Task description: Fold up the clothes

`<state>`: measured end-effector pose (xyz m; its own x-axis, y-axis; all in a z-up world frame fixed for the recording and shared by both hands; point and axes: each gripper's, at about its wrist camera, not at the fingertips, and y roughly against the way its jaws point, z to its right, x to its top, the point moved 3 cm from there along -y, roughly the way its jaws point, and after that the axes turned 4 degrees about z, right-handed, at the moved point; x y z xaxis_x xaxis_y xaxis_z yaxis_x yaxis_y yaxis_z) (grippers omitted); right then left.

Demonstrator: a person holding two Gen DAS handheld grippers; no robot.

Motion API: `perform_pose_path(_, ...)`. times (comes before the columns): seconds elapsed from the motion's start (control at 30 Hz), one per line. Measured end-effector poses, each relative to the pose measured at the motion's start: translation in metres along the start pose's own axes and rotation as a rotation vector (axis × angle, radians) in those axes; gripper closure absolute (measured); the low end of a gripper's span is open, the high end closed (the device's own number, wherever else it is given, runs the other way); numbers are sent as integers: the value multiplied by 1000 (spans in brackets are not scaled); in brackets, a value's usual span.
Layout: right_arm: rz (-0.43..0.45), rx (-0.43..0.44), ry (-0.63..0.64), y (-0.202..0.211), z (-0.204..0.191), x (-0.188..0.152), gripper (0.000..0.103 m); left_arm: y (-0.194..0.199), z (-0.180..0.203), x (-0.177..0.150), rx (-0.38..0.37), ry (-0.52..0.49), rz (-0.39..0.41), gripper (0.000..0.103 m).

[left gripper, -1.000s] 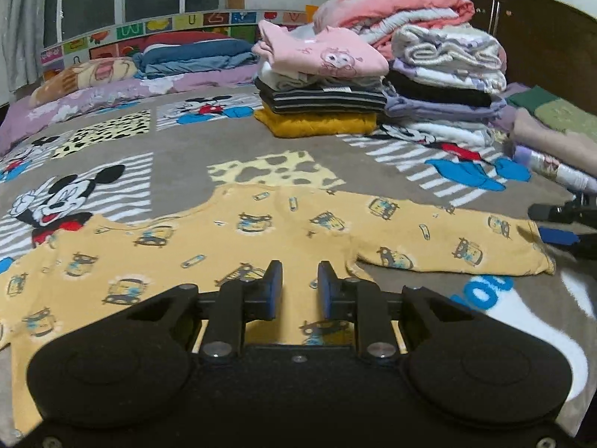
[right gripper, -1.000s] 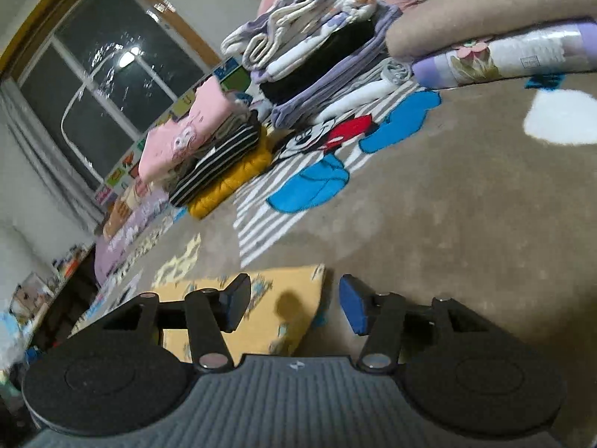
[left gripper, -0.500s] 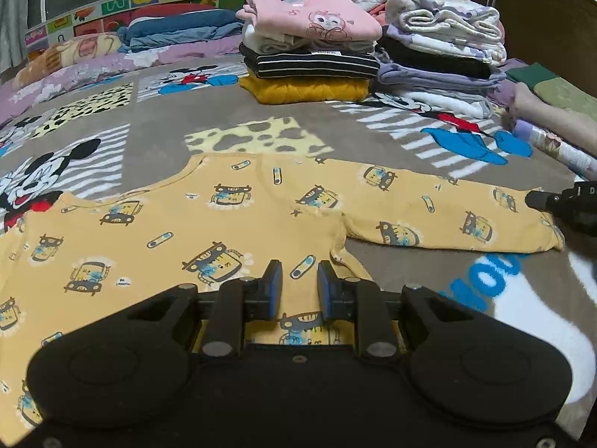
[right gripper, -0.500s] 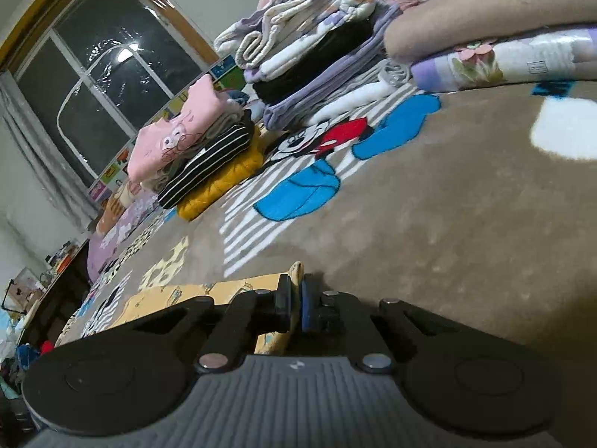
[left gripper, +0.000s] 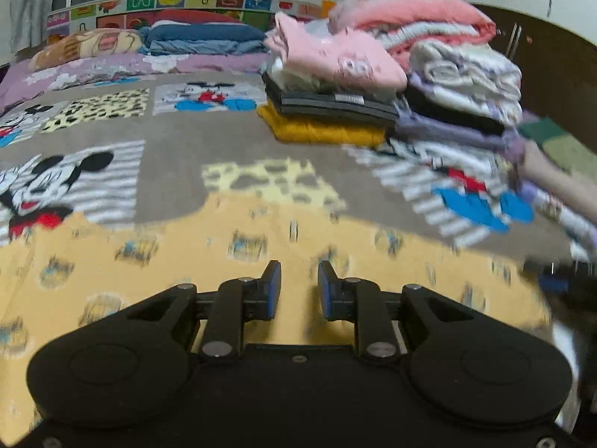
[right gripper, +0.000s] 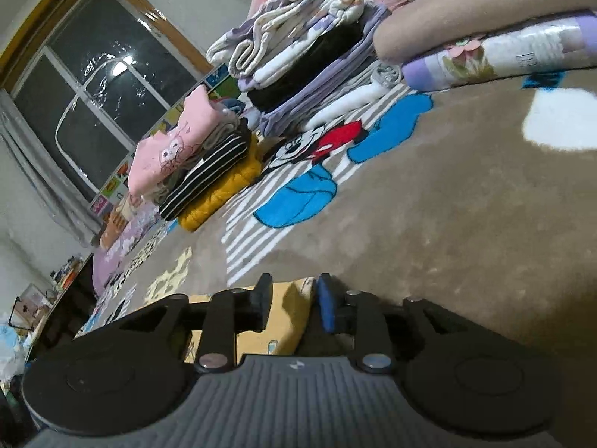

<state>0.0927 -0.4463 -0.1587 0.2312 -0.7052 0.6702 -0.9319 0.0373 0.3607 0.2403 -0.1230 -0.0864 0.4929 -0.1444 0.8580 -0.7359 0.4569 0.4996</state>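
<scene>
A yellow printed child's garment lies spread flat on the bed; the left wrist view is motion-blurred. My left gripper hovers over the garment's lower middle, jaws a little apart and empty. In the right wrist view my right gripper stands at the end of the garment's sleeve; the jaws are apart with the sleeve cloth between them, loosely. The right gripper also shows at the right edge of the left wrist view.
The bed has a grey Mickey Mouse blanket. Stacks of folded clothes stand at the back right, also in the right wrist view. Rolled blankets lie at the far right. Pillows line the window side.
The right gripper shut on the sleeve end half a second ago and now its jaws stand apart again. The left gripper has moved over the garment, its gap slightly wider.
</scene>
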Motion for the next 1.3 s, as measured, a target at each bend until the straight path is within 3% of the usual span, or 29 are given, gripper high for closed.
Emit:
perform_pose_path(0.13,-14,-3,37,-4,-4,-1,75,-41,0,22,15,75,-29,84)
perform_pose_path(0.2,-14,-10,31,-5,-4,-1,75,-72,-1,21,18,86,-109,84)
perform_pose_path(0.3,-15,-7,10,-5,-2,0,75,-84,1,18,18,70,-157,83)
perform_pose_path(0.37,-15,3,-16,-4,1,2,75,-57,4,24,4,94,-78,82)
perform_pose_path(0.53,-2,45,-132,2,13,8,74,1,38,5,-24,46,-4,76)
perform_pose_path(0.67,15,67,-199,12,20,16,65,24,103,-29,-75,-134,-33,59)
perform_pose_path(0.9,42,96,-258,32,35,27,54,39,206,-65,-83,-488,-29,58)
perform_pose_path(1.17,64,103,-341,50,67,37,51,23,257,-112,69,-951,13,58)
perform_pose_path(1.3,88,114,-388,57,80,44,49,11,270,-123,136,-1106,31,58)
